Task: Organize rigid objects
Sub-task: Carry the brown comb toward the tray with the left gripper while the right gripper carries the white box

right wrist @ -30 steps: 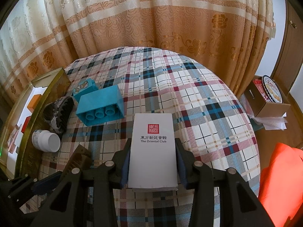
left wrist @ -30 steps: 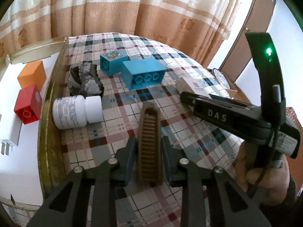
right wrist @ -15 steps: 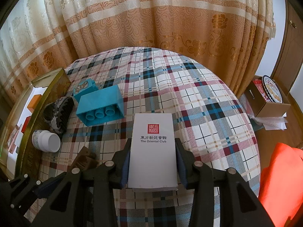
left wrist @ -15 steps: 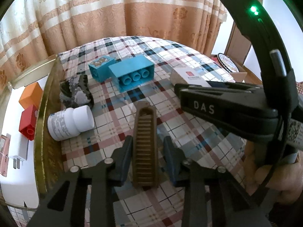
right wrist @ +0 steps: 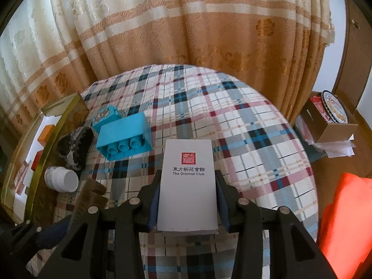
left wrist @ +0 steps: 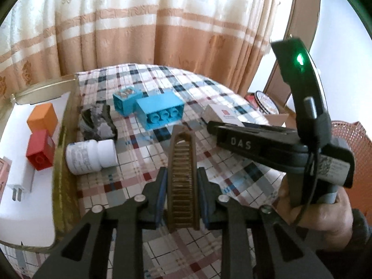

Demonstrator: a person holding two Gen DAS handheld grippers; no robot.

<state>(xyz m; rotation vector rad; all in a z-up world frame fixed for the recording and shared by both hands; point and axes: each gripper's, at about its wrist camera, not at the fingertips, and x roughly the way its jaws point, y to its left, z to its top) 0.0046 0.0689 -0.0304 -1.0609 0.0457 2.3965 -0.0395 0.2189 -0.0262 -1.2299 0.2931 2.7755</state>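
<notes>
Both wrist views face the curtain [left wrist: 162,34] (sharing the plaid table [right wrist: 244,125])

On the table [right wrist: 255,121], near its left edge: a bottle [left wrist: 90,157] lying on its side, just right of the tray [left wrist: 59,153]. Behind the bottle, a shoe [left wrist: 98,123]; right of the shoe, a small block [left wrist: 126,100] and a large block [left wrist: 160,114], touching each other. In the tray: two cubes [left wrist: 41,137], one behind the other, and a plug [left wrist: 22,183] before them. Between the fingers of the left gripper [left wrist: 182,186], a comb [left wrist: 182,174], lengthwise. Between the fingers of the right gripper [right wrist: 187,200], a box [right wrist: 187,183]. On the floor, right of the table: a carton [right wrist: 334,127].
</notes>
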